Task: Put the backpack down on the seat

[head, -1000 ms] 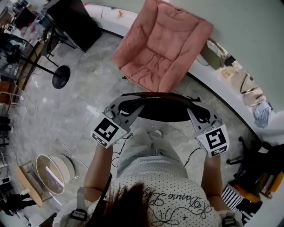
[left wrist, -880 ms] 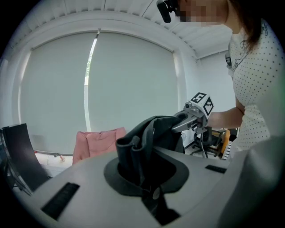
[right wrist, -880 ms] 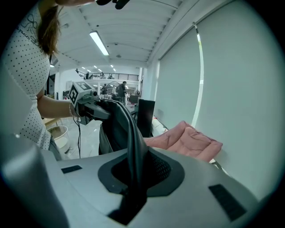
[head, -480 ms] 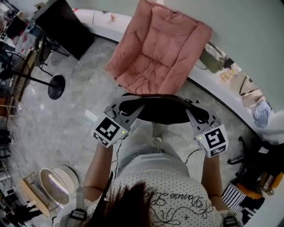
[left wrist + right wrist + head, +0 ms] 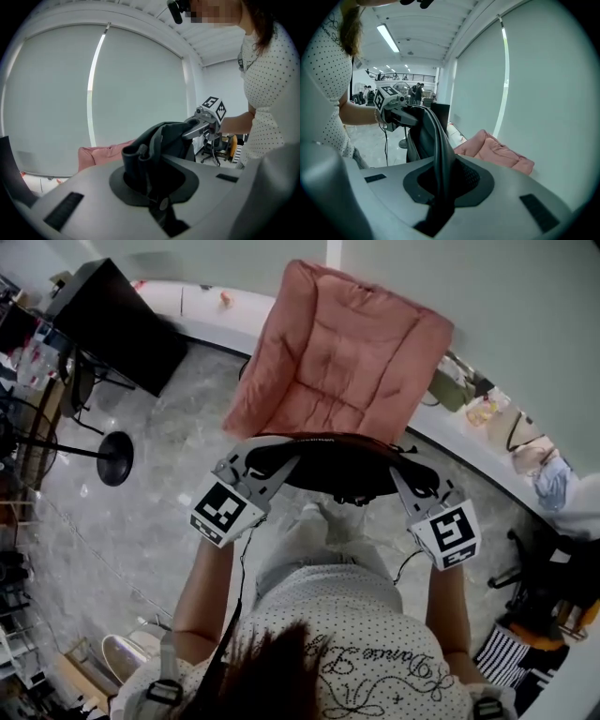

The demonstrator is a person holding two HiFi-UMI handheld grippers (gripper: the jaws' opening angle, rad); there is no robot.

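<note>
Backpack [image 5: 342, 470] hangs in the air, stretched between both grippers, right at the front edge of the pink seat [image 5: 342, 362], not lying on it yet. Left gripper [image 5: 267, 454] is clamped on bunched fabric at one end, and right gripper [image 5: 410, 468] is pinching a strap at the other.

This is a large open work hall or lab, with a polished grey stone-tile floor [image 5: 141, 521], tall pale roller blinds [image 5: 136, 93] and long ceiling strip lights [image 5: 389, 37]. A railed upper gallery [image 5: 405, 77] runs behind. A pink padded lounge chair [image 5: 347, 352] stands by the wall.
</note>
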